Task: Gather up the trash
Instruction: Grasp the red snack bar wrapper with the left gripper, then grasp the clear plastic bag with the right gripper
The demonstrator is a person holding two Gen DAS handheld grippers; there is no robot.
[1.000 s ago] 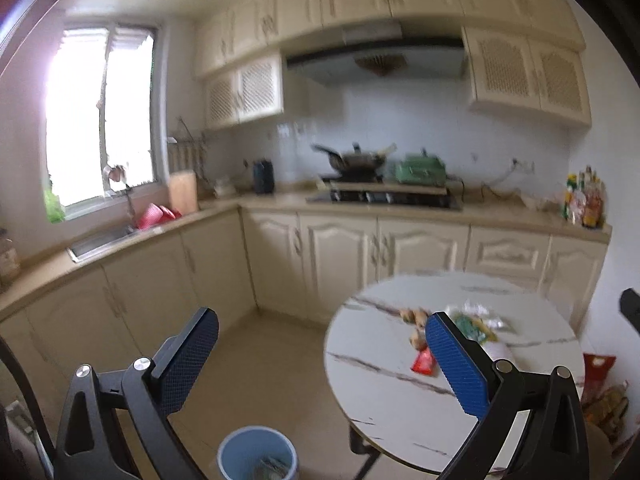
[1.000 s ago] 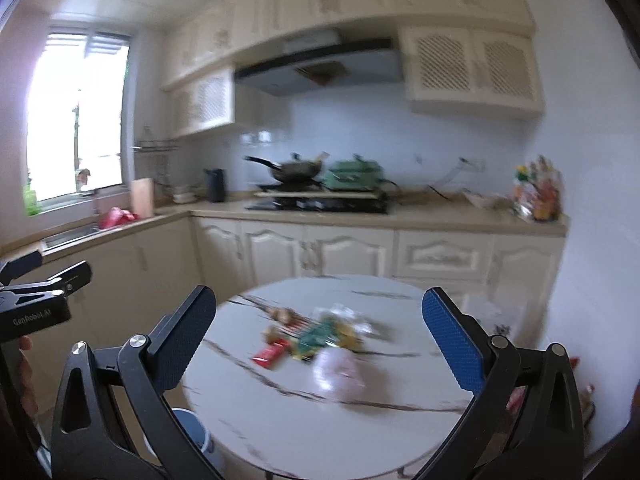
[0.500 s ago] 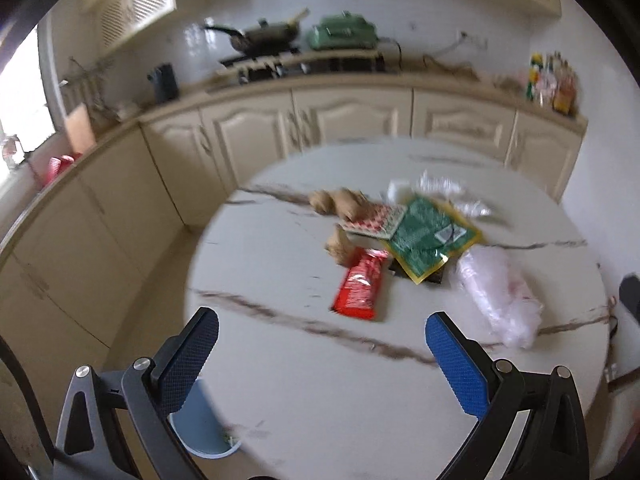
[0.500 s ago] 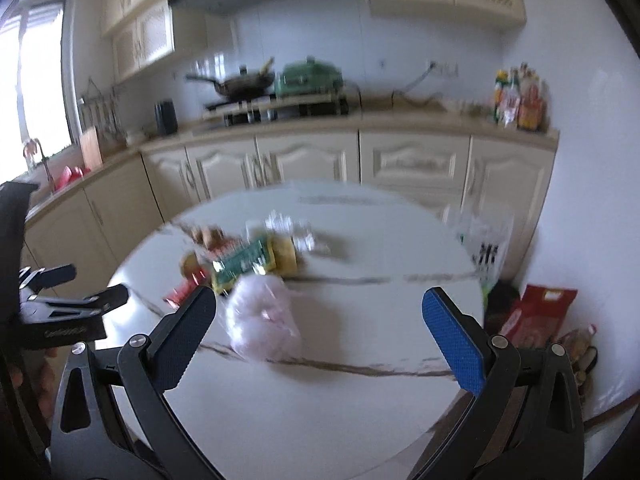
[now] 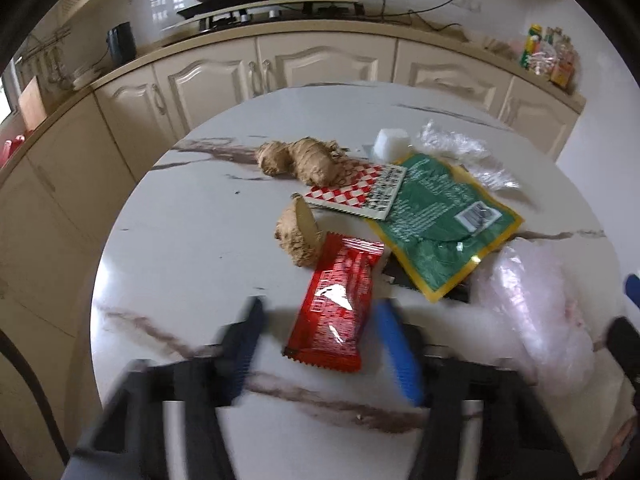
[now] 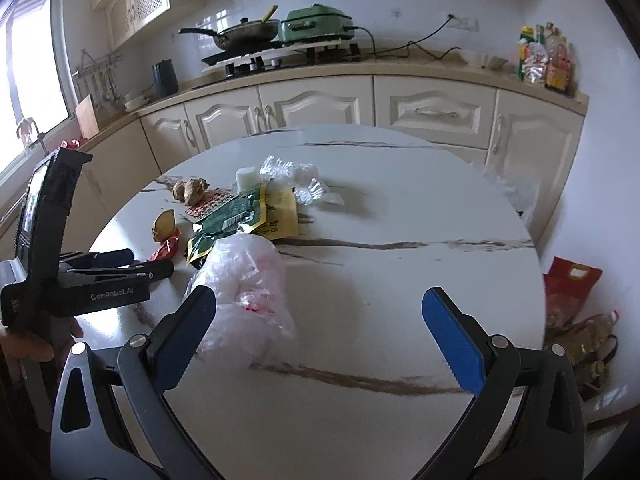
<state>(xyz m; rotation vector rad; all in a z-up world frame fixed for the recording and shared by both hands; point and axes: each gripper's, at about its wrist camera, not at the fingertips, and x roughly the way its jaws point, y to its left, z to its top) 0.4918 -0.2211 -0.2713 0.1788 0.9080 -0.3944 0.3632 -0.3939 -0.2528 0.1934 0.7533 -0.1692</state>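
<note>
On the round marble table (image 5: 180,240) lies a heap of trash: a red snack wrapper (image 5: 340,296), a green packet (image 5: 440,220), a red-and-white checked sachet (image 5: 360,192), clear crumpled film (image 5: 452,144) and a pinkish plastic bag (image 5: 532,304). My left gripper (image 5: 320,340) points down at the red wrapper. Its jaws are closing, with the wrapper's near end between the blurred pads, which stand just clear of it. My right gripper (image 6: 320,320) hangs open over bare tabletop. The plastic bag (image 6: 244,280) lies beside its left finger.
Two ginger pieces (image 5: 300,160) (image 5: 298,236) and a white block (image 5: 392,142) lie among the trash. Cream cabinets (image 6: 320,104) with a stove and pan (image 6: 244,34) run behind the table. Bottles (image 6: 540,58) stand at the counter's right end. Bags (image 6: 572,312) sit on the floor at right.
Both grippers came down and forward over the table. The left jaws narrowed from wide open around the red wrapper. The blue bin on the floor left the view.
</note>
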